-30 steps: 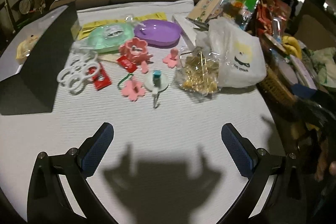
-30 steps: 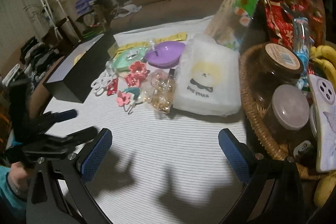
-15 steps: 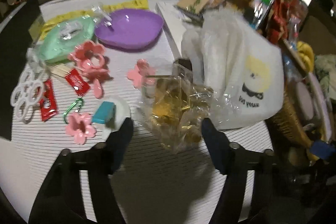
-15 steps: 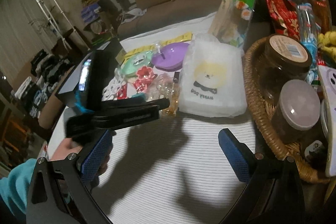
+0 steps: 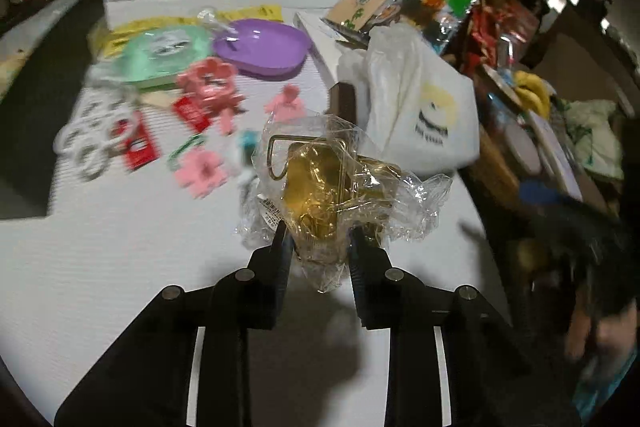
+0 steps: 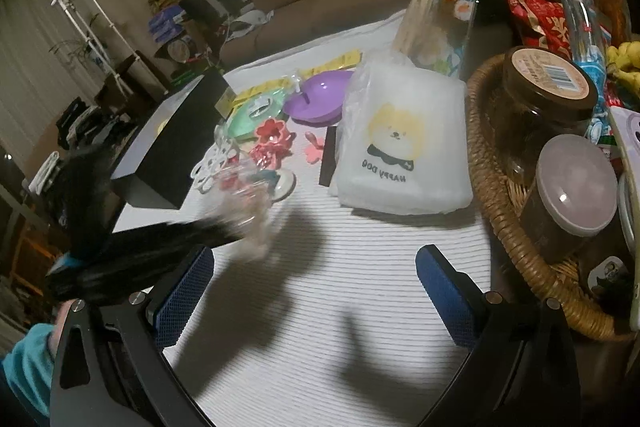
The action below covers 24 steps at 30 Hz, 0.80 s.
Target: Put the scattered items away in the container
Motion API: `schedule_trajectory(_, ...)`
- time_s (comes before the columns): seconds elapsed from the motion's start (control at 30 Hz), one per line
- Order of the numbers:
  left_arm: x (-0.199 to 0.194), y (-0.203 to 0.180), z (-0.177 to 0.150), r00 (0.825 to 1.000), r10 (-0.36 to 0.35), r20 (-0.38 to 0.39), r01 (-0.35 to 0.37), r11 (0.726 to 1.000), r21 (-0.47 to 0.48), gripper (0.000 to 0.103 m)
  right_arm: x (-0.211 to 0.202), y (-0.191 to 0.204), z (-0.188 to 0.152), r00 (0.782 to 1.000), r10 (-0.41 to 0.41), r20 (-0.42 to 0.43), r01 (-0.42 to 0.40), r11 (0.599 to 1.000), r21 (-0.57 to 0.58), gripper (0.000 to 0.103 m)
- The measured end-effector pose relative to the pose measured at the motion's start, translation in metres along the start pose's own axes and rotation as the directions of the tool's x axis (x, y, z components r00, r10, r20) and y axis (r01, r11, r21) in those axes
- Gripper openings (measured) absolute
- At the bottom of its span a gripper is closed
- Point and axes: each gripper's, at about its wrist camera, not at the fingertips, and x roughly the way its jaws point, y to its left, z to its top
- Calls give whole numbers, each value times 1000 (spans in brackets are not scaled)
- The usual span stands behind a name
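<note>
**A:** ok so where are we at? Looks to us like the pick-up step. Our left tongs (image 5: 318, 241) are pinching the crinkly clear bag of gold clips (image 5: 328, 183) by its near end, and in the right wrist view the bag looks lifted off the white-striped counter (image 6: 360, 247), though it's pretty blurred there.

**B:** agreed. Right tongs (image 6: 314, 287) are spread wide with nothing between them, just hanging over bare counter in front of the dog-print pouch (image 6: 400, 143).

**A:** next move, we figure: carry the bag across to the black box (image 6: 176, 155), which we're guessing is the container. It sits left of the pouch, past the pile of pink flower clips (image 5: 202, 173) and the other small stuff. We need to clear that pile without snagging the loose plastic.

**B:** the bag itself is thin wrinkled cellophane, shiny gold metal bits bunched in the middle, a wire loop poking up on top, small label at the lower left. The grip is mostly on film, so it could slip or swing.
</note>
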Motion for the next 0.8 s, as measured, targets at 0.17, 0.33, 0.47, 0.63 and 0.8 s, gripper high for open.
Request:
schedule_trajectory(0.17, -41, 37, -27, 997, 72, 4, -72, 997, -28, 25, 8, 15, -5, 1000, -9, -23, 8, 999, -39, 103)
schedule_trajectory(0.33, -58, 78, -46, 989, 151, 0, -150, 986, -78, 25, 21, 39, -11, 999, -33, -42, 29, 994, -107, 103)
schedule_trajectory(0.47, -54, 102, -55, 980, 197, -14, -197, 976, -97, 26, 36, 57, -21, 996, -49, -70, 38, 988, -151, 103)
schedule_trajectory(0.63, -52, 120, -68, 982, 186, -39, -189, 974, -121, 26, 56, 73, -31, 992, -54, -112, 34, 984, -175, 103)
schedule_trajectory(0.8, -55, 129, -79, 986, 153, -65, -161, 977, -141, 28, 70, 85, -37, 988, -65, -142, 36, 979, -200, 103)
